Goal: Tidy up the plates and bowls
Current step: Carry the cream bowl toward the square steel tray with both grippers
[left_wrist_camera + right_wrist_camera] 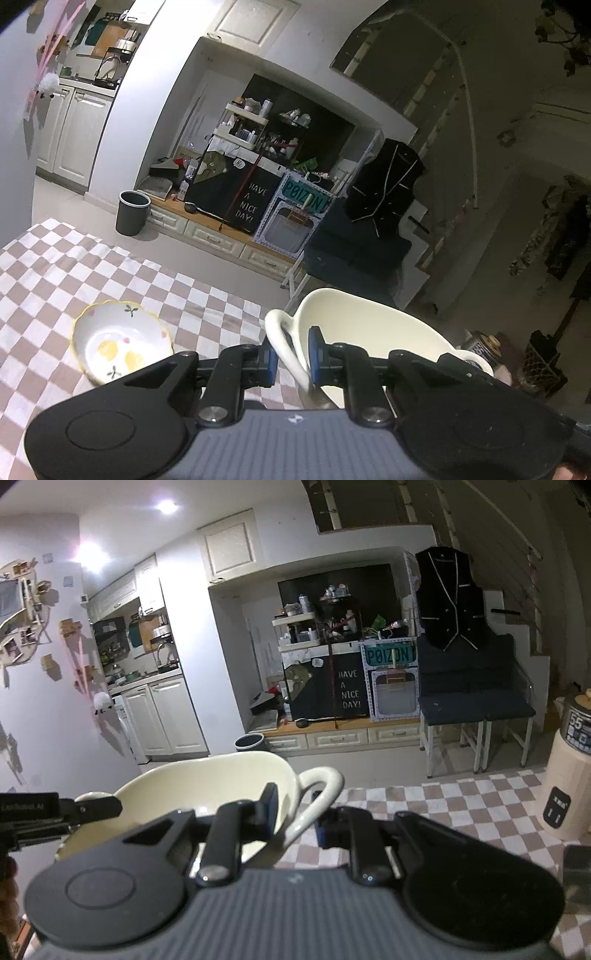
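Cream two-handled bowl point(369, 332) held clear of checkered table point(55, 266). Left tongs point(291, 360) clamped on one loop handle point(282, 339), right tongs point(295, 812) on other point(321, 790). Likely glazed ceramic: stiff, heavy, slippery, chip-prone; keep level. Floral bowl point(118, 343) at 9 o'clock.

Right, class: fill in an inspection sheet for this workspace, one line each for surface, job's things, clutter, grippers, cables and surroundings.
Surface: checkered tablecloth, pink and white.
Job's things: cream two-handled bowl held off the cloth; painted bowl resting on the cloth, empty.
Clutter: cream container at the table's right side.
Grippers: left hand-held gripper shut on one loop handle; right hand-held gripper shut on the other handle.
Cables: nothing seen.
Surroundings: grey bin on the floor, crowded shelves, dark vest hanging above a bench, kitchen cabinets.
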Tool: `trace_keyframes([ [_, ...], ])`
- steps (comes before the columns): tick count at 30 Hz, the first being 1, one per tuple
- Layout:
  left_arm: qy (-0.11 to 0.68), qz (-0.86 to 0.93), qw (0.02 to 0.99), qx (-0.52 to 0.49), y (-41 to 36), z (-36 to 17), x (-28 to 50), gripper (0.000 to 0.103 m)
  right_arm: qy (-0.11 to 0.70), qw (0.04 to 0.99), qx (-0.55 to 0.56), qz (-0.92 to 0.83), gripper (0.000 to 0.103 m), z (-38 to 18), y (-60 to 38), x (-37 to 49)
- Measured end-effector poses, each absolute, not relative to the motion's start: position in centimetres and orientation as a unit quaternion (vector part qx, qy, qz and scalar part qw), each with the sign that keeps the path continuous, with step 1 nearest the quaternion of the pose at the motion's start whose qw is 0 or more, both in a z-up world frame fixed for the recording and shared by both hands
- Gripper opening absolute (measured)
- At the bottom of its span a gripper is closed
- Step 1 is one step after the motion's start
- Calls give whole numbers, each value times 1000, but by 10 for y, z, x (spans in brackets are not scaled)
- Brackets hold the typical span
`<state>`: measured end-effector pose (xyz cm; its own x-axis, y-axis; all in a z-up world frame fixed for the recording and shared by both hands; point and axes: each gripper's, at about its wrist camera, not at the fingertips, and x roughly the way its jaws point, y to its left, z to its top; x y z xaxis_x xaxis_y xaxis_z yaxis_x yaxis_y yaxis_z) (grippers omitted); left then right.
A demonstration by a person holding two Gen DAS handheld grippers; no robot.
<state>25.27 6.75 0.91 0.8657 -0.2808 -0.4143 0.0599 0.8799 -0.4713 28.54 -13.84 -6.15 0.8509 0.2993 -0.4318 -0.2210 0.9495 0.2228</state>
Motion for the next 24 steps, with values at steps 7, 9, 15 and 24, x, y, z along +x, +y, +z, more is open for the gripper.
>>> trace_keyframes([
  [7,248,-99,935,-235,71,0,212,18,234,959,89,134,24,-60,-138,243],
  [9,251,-98,934,-234,71,-4,203,18,237,958,91,133,24,-64,-138,234],
  [15,268,-103,930,-231,74,-19,186,17,248,956,97,125,24,-77,-136,205],
  [24,286,-98,931,-205,78,-41,164,17,300,937,122,130,25,-111,-131,183],
])
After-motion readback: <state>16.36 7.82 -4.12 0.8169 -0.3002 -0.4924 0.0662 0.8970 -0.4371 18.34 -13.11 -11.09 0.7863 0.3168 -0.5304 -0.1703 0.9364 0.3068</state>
